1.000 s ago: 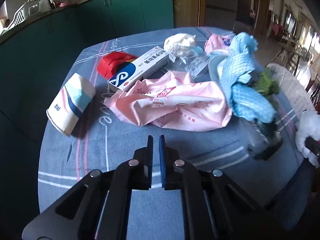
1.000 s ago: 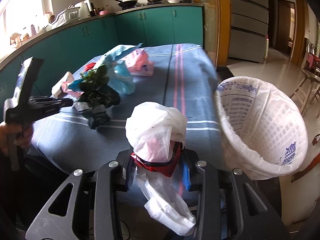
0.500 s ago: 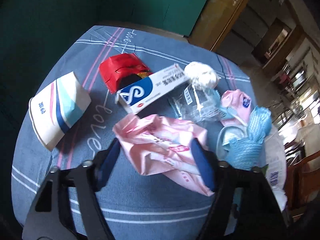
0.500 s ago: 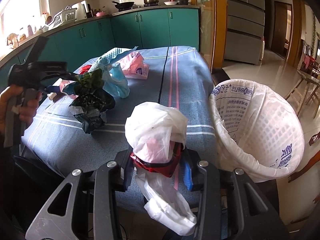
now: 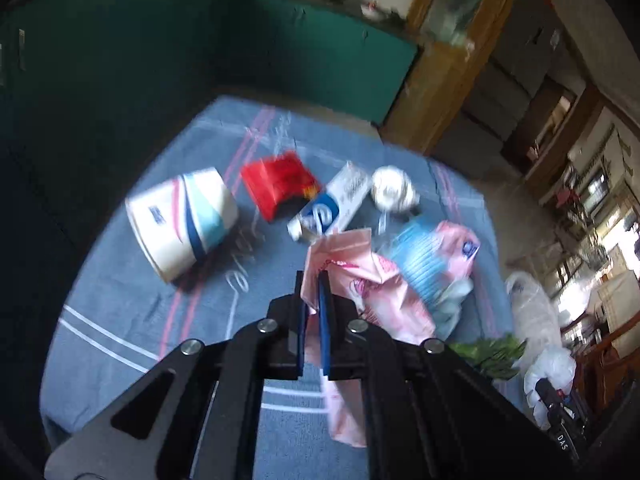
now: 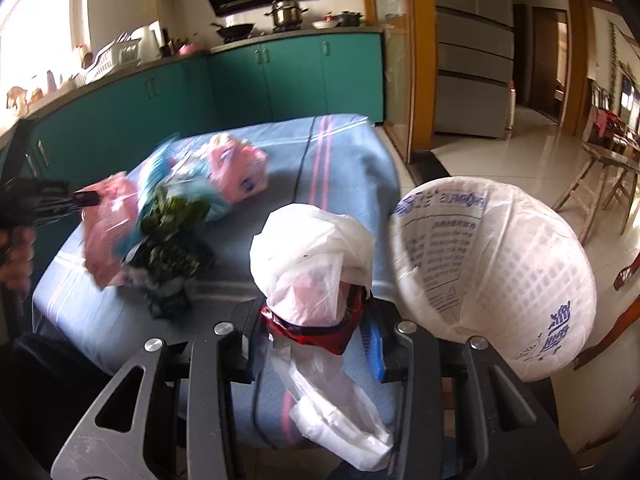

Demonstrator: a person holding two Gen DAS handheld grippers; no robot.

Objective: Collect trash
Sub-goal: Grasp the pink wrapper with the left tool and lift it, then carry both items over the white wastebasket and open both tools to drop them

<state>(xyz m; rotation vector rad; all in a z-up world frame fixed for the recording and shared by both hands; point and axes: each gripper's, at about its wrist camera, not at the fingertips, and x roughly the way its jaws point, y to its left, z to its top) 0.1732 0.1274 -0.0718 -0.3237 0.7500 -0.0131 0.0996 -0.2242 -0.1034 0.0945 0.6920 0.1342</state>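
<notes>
A pink plastic wrapper is being pinched by the clenched left gripper, its free end hanging clear above the blue-clothed bench. A white plastic bag with a red-and-black piece inside is being clamped by the right gripper, just beside the lined white basket. A paper cup, red packet and toothpaste box are lying on the bench.
</notes>
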